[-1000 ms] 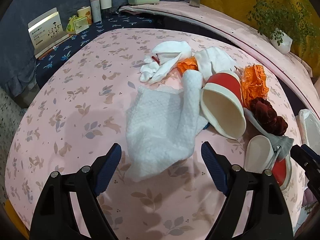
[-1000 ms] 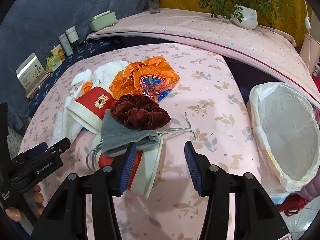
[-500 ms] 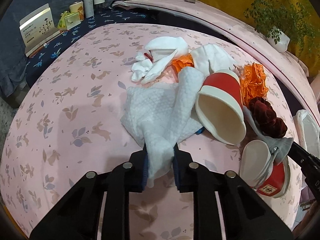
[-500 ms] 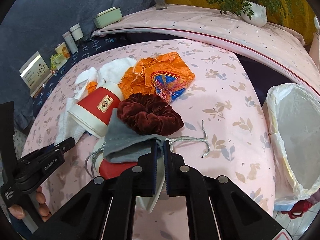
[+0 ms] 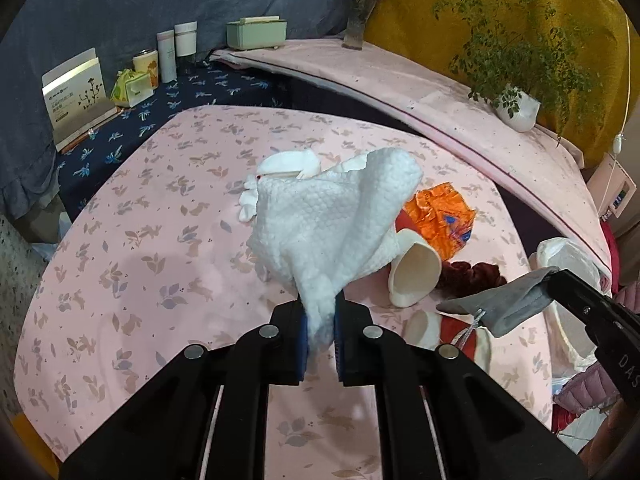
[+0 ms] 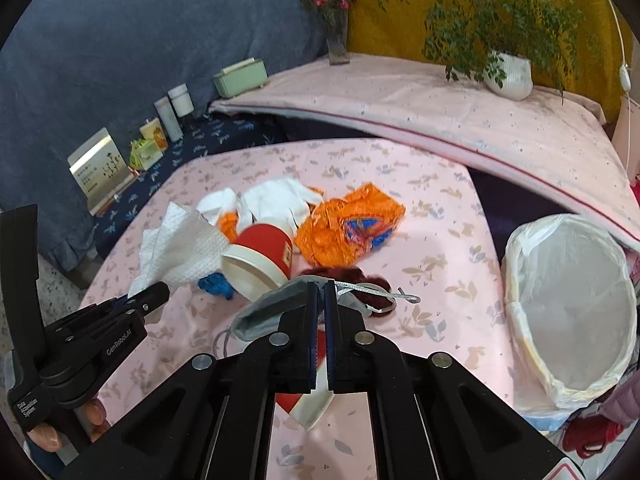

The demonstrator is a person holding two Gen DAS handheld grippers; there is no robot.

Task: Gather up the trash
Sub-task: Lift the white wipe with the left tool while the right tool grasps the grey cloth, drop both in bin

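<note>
My left gripper (image 5: pixel 319 322) is shut on a white paper towel (image 5: pixel 332 228) and holds it lifted above the pink table; the towel also shows in the right wrist view (image 6: pixel 184 246). My right gripper (image 6: pixel 321 294) is shut on a grey drawstring pouch (image 6: pixel 276 310), lifted off the table; the pouch also shows in the left wrist view (image 5: pixel 504 306). A white-lined trash bin (image 6: pixel 568 312) stands at the table's right edge. On the table lie red paper cups (image 6: pixel 260 256), an orange wrapper (image 6: pixel 348 228), white gloves (image 6: pixel 276 200) and a dark red scrunchie (image 5: pixel 468 276).
A second red cup (image 5: pixel 452 332) lies under the pouch. A blue scrap (image 6: pixel 216 284) lies by the cup. Boxes and bottles (image 5: pixel 168 56) stand on the dark blue ledge at the back left. A potted plant (image 6: pixel 508 74) and a flower vase (image 6: pixel 338 46) stand on the raised pink shelf.
Both grippers closed from open, the left on the paper towel and the right on the grey pouch. Both have since lifted their items off the table.
</note>
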